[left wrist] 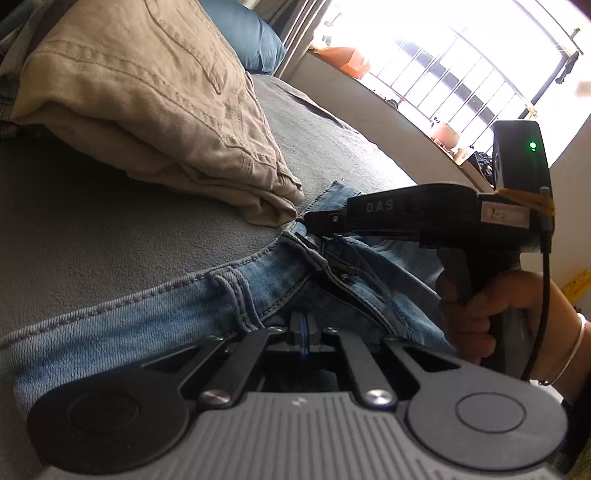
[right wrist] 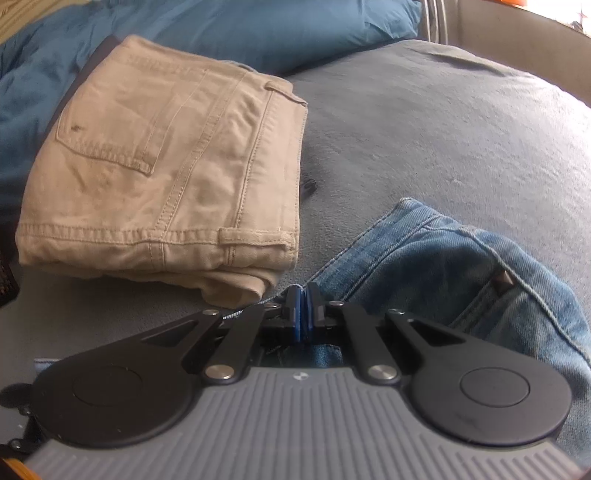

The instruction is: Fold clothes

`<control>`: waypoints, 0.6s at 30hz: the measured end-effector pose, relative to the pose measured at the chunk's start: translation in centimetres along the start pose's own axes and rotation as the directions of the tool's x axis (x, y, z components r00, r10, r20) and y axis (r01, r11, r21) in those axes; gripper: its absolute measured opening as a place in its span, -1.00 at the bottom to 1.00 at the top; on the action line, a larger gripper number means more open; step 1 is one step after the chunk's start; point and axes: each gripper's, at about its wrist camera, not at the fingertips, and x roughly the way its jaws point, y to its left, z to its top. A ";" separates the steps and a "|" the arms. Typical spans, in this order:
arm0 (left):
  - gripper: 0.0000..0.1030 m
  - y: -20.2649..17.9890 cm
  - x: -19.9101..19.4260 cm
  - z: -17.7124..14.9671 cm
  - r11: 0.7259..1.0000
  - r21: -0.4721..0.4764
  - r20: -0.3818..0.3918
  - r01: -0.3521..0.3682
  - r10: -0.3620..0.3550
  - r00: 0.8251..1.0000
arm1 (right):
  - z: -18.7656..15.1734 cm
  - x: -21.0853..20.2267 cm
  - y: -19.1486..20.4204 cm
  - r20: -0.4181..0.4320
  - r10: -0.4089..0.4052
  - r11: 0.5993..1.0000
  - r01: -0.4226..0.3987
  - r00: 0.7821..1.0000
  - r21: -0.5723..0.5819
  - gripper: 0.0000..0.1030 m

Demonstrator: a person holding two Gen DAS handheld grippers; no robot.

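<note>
Left gripper (left wrist: 303, 341) at 6 o'clock, jaws clamped together on the blue jeans (left wrist: 155, 317) waistband beside a belt loop. Right gripper (right wrist: 303, 312), jaws pinched tight on the jeans' waistband edge further along, a person's hand (left wrist: 480, 314) on its handle at 3 o'clock. Jeans lie on the grey blanket (right wrist: 424, 129); folded khaki trousers (right wrist: 166, 177) sit at 10 o'clock just beside them, blue pillow (right wrist: 258, 33) at 12.
</note>
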 end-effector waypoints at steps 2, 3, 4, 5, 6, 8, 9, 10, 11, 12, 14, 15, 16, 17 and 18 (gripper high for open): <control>-0.94 0.3 -0.3 0.0 1.000 -0.010 0.004 0.009 -0.008 1.000 | 0.5 -0.3 -0.4 -0.017 0.019 1.000 -0.019 1.000 0.023 -0.93; -0.94 0.3 -0.2 -0.1 1.000 -0.008 0.005 0.009 -0.009 1.000 | 0.9 -0.6 -0.6 -0.032 0.032 0.999 -0.031 0.999 0.036 -0.91; -0.94 0.4 0.2 0.0 1.000 -0.008 0.005 0.008 -0.008 1.000 | 1.3 -0.9 -0.8 -0.042 0.045 0.998 -0.043 0.998 0.048 -0.82; -0.94 0.4 0.2 0.0 1.000 -0.008 0.005 0.007 -0.007 1.000 | 1.7 -1.4 -1.1 -0.048 0.056 0.997 -0.054 0.997 0.058 -0.57; -0.94 0.4 0.2 0.0 1.000 -0.008 0.005 0.007 -0.007 1.000 | 2.1 -2.1 -1.3 -0.039 0.066 0.996 -0.063 0.997 0.065 -0.39; -0.94 0.5 0.5 -0.1 1.000 -0.006 0.008 0.007 -0.007 1.000 | 2.8 -4.1 -1.9 0.010 0.079 0.994 -0.079 0.997 0.069 0.12; -0.94 0.5 0.5 -0.1 1.000 -0.005 0.009 0.007 -0.007 1.000 | 3.2 -5.3 -2.2 0.043 0.086 0.994 -0.088 0.995 0.068 0.12; -0.94 0.5 0.5 -0.1 1.000 -0.006 0.008 0.009 -0.009 1.000 | 3.6 -6.6 -2.8 0.074 0.093 0.992 -0.098 0.993 0.076 0.12; -0.93 0.4 0.5 0.0 1.000 -0.007 0.007 0.011 -0.011 1.000 | 3.8 -7.9 -3.5 0.104 0.095 0.990 -0.105 0.990 0.098 0.12; -0.93 0.4 0.6 0.1 1.000 -0.011 0.005 0.014 -0.014 1.000 | 3.9 -9.3 -4.3 0.133 0.093 0.986 -0.109 0.987 0.125 0.12; -0.92 0.2 0.3 0.4 1.000 -0.015 0.010 0.018 -0.018 1.000 | 3.6 -12.2 -5.8 0.190 0.079 0.977 -0.114 0.979 0.181 0.12; -0.88 0.1 -0.1 0.5 1.000 -0.011 0.021 0.019 -0.018 1.000 | 3.1 -13.6 -6.5 0.211 0.069 0.972 -0.114 0.975 0.208 0.12; -0.86 -0.1 -0.5 0.6 1.000 -0.007 0.034 0.020 -0.019 0.999 | 2.4 -15.0 -7.2 0.223 0.052 0.967 -0.105 0.973 0.232 0.12; -0.86 -0.4 -1.0 0.9 1.000 -0.001 0.052 0.024 -0.024 0.998 | 1.6 -16.3 -7.8 0.230 0.030 0.963 -0.089 0.973 0.253 0.12; -0.86 -0.7 -1.5 1.1 1.000 0.006 0.069 0.030 -0.031 0.997 | 0.7 -17.5 -8.3 0.232 0.005 0.960 -0.069 0.973 0.271 0.12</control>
